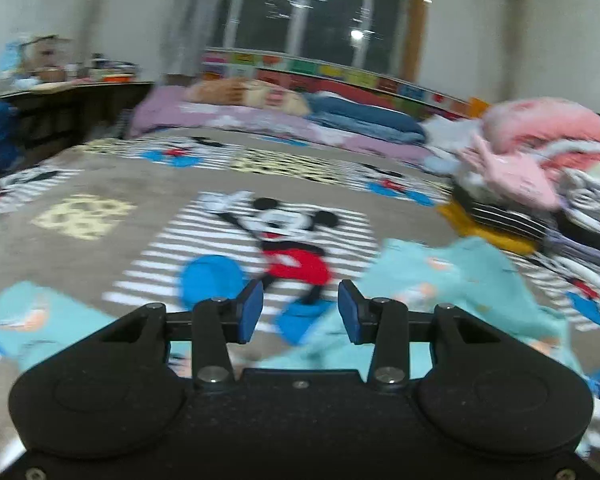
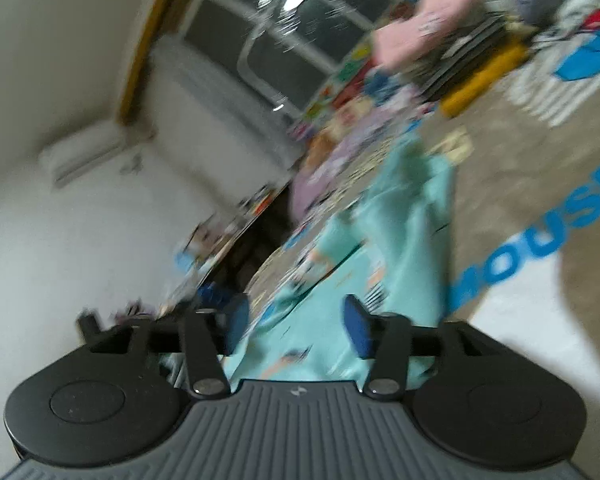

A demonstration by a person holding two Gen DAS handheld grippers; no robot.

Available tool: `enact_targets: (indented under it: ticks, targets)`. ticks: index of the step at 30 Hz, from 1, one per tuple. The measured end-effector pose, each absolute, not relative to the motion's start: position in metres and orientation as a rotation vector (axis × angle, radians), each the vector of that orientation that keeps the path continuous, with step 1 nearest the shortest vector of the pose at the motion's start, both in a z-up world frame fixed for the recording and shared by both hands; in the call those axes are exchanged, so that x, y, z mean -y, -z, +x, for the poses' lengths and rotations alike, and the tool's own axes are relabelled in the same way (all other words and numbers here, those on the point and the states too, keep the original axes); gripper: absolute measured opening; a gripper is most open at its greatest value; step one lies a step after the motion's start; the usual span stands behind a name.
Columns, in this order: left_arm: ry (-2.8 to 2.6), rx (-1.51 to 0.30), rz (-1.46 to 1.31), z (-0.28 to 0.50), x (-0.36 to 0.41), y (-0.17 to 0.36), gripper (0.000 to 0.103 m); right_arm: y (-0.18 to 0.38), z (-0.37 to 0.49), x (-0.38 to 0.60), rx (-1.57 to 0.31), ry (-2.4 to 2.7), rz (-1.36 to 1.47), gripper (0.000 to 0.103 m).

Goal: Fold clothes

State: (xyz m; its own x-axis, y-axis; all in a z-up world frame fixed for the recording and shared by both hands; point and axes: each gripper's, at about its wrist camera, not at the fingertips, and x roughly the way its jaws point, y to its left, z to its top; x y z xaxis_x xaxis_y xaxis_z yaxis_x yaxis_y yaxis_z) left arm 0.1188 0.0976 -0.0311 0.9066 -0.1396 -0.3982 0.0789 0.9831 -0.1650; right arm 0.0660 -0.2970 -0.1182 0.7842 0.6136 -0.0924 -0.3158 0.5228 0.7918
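A light teal printed garment (image 1: 452, 280) lies spread on the Mickey Mouse blanket (image 1: 112, 176); another part of it shows at the lower left (image 1: 32, 316). My left gripper (image 1: 300, 310) is open and empty, hovering above the garment's near edge. In the right wrist view, which is tilted and blurred, the same teal garment (image 2: 404, 240) runs away from my right gripper (image 2: 296, 326), which is open with the cloth lying below and between its blue pads (image 2: 358, 330). I cannot tell whether it touches the cloth.
A pile of unfolded clothes, pink on top (image 1: 540, 152), sits at the right of the bed, also seen in the right wrist view (image 2: 440, 40). Pillows and folded bedding (image 1: 260, 108) lie at the far end. A cluttered dark desk (image 1: 68, 92) stands at the left.
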Motion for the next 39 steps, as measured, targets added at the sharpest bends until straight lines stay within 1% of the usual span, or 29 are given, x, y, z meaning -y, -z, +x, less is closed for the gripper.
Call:
enact_targets:
  ticks: [5, 9, 13, 21, 30, 32, 33, 34, 35, 36, 39]
  targets:
    - [0.245, -0.492, -0.181, 0.135, -0.067, 0.033, 0.047, 0.125, 0.098, 0.326, -0.465, -0.37, 0.904, 0.058]
    - [0.28, -0.528, -0.163, 0.142, -0.053, 0.04, 0.047, 0.128, 0.134, 0.339, -0.51, -0.309, 0.918, 0.053]
    - [0.308, -0.561, -0.141, 0.148, -0.04, 0.048, 0.047, 0.125, 0.18, 0.339, -0.575, -0.291, 0.843, 0.049]
    - [0.334, -0.637, -0.143, 0.164, -0.036, 0.062, 0.047, 0.118, 0.268, 0.335, -0.686, -0.298, 0.737, 0.048]
    - [0.372, -0.661, -0.152, 0.167, -0.037, 0.066, 0.048, 0.115, 0.317, 0.319, -0.723, -0.311, 0.642, 0.047]
    - [0.374, -0.662, -0.155, 0.167, -0.037, 0.066, 0.048, 0.114, 0.322, 0.31, -0.728, -0.314, 0.599, 0.041]
    - [0.374, -0.661, -0.155, 0.167, -0.038, 0.066, 0.048, 0.113, 0.322, 0.306, -0.733, -0.319, 0.578, 0.033]
    - [0.374, -0.66, -0.156, 0.166, -0.038, 0.066, 0.048, 0.113, 0.321, 0.302, -0.74, -0.33, 0.566, 0.022]
    - [0.376, -0.659, -0.157, 0.166, -0.039, 0.065, 0.048, 0.112, 0.32, 0.298, -0.744, -0.33, 0.544, 0.017]
    - [0.377, -0.659, -0.157, 0.166, -0.039, 0.065, 0.048, 0.109, 0.318, 0.295, -0.739, -0.32, 0.513, 0.01]
    - [0.375, -0.658, -0.156, 0.165, -0.04, 0.065, 0.048, 0.097, 0.305, 0.297, -0.687, -0.3, 0.503, 0.009]
